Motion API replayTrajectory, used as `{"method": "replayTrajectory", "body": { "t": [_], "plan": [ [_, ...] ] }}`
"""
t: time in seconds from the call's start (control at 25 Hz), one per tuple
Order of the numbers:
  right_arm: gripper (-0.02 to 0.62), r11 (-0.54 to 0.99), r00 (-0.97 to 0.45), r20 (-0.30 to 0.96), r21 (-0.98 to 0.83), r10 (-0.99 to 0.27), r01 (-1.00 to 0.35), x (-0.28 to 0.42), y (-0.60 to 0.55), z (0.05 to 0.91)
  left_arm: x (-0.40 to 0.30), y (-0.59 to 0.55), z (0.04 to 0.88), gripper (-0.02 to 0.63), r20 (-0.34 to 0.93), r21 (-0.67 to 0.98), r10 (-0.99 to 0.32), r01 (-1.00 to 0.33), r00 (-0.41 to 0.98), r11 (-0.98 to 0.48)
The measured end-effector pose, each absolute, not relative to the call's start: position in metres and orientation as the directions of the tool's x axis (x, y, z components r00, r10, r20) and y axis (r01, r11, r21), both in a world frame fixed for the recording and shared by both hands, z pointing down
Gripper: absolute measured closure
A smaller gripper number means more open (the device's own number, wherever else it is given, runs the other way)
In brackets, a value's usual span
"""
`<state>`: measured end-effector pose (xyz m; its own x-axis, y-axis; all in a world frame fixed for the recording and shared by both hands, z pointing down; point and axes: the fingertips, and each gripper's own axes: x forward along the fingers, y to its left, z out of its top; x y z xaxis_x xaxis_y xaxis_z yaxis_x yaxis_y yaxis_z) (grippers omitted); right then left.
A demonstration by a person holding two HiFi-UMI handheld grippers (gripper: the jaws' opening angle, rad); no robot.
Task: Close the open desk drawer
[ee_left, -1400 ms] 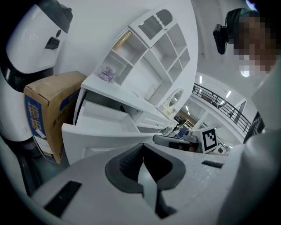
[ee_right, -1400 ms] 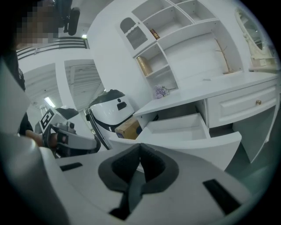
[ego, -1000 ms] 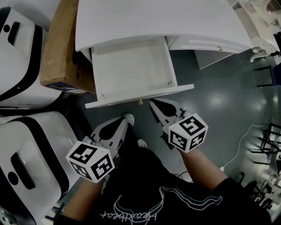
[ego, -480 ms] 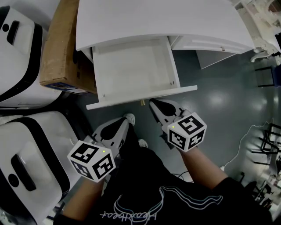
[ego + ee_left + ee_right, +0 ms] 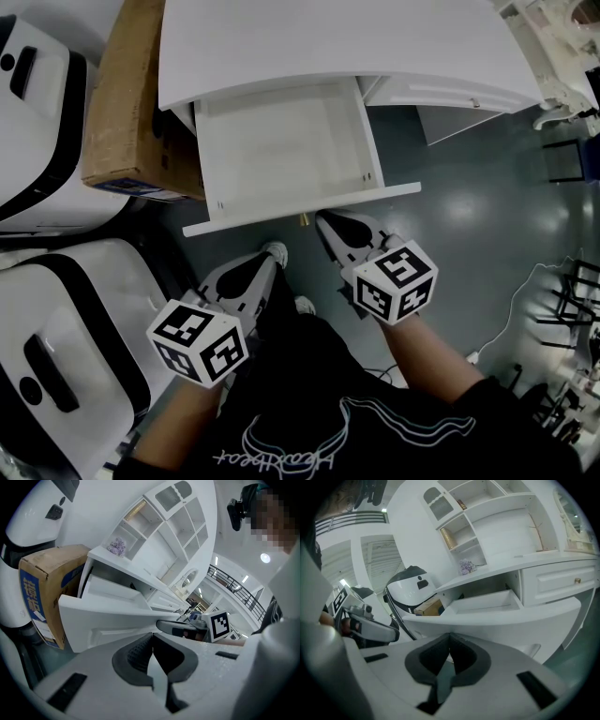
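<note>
The white desk (image 5: 328, 42) has its drawer (image 5: 281, 214) pulled far out, and the drawer is empty inside. A small brass knob (image 5: 302, 218) sticks out of the drawer's front panel. My right gripper (image 5: 324, 221) is shut with nothing in it, its tip just right of the knob and close to the panel. My left gripper (image 5: 261, 264) is also shut and empty, lower and further back from the panel. In the left gripper view the drawer's front (image 5: 108, 625) fills the middle. In the right gripper view the drawer's front (image 5: 497, 620) runs across above the jaws.
A cardboard box (image 5: 131, 103) stands against the desk's left side. Two white-and-black machines (image 5: 56, 328) (image 5: 37, 112) crowd the left. A closed drawer with a knob (image 5: 473, 103) is to the right. The person's shoes (image 5: 276, 250) are below the drawer. Cables (image 5: 553, 291) lie on the dark floor.
Hardly anything: the drawer stays out as far as before and both grippers hold nearly the same places, the right one still by the knob. The view shifts slightly.
</note>
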<state>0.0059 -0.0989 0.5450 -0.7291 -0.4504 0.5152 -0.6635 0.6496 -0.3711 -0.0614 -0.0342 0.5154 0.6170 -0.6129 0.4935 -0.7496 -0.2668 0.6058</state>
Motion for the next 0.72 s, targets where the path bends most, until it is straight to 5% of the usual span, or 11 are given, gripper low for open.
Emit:
{"method": "replayTrajectory", "body": {
  "t": [0.72],
  "plan": [
    [0.589, 0.604, -0.71, 0.517, -0.393, -0.478, -0.693, 0.004, -0.12, 0.546, -0.059, -0.043, 0.518, 0.601, 0.5, 0.608, -0.593, -0.744, 0.631, -0.279]
  ]
}}
